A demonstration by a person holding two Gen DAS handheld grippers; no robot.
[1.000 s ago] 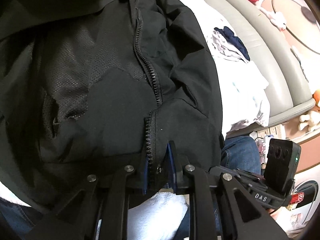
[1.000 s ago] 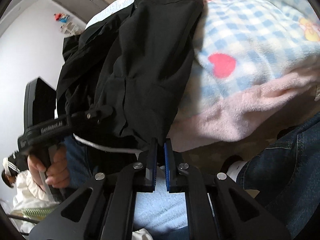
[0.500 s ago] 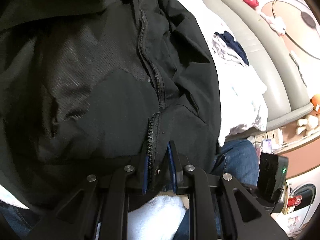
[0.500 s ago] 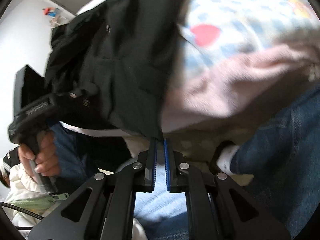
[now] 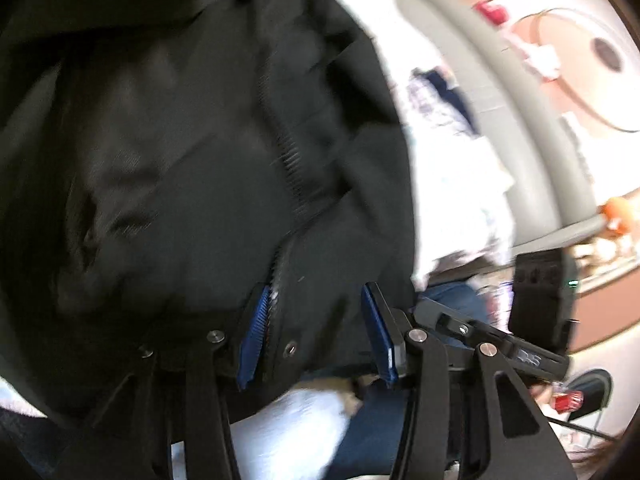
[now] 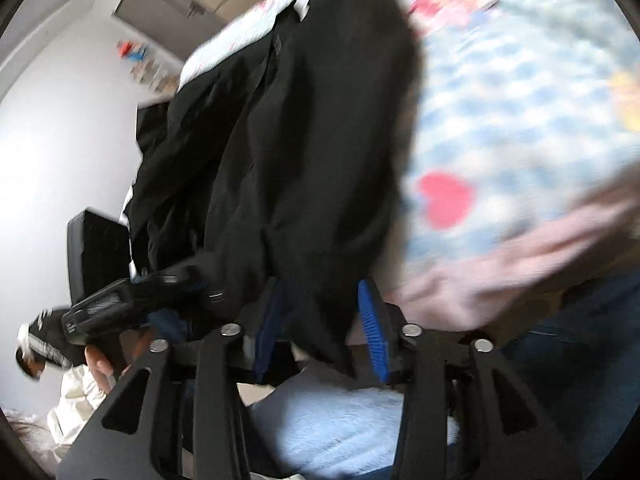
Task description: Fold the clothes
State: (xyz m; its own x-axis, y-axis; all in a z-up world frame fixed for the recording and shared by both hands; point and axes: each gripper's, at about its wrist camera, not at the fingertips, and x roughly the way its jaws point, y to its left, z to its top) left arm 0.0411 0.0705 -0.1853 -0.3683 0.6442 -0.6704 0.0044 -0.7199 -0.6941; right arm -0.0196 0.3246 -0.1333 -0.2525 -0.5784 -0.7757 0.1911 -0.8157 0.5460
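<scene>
Where half a second ago both claws were pinched tight on the hem of the black jacket (image 5: 192, 168), both now stand spread. The left gripper (image 5: 316, 336) has its blue pads apart with the zipper (image 5: 290, 168) foot and a snap lying loose between them; the right gripper (image 6: 324, 328) is likewise released, hem cloth draped between its fingers, not pinched. Both views blurred: hands in motion.

Judgement: the hem has just been let go, so the jacket rests on its own weight. It is not yet a tidy fold; the front is open, lining showing, body rumpled.

Jacket location: spread lengthwise over the checked blanket (image 6: 520, 112) on the bed, lower hem hanging at the near edge over the person's knees (image 5: 380, 424).

Edges and room: the blanket right of the jacket is bare. Left side is tighter: white laundry (image 5: 460, 184) against the grey bed frame (image 5: 520, 112). The hem overhangs and could slide off.
</scene>
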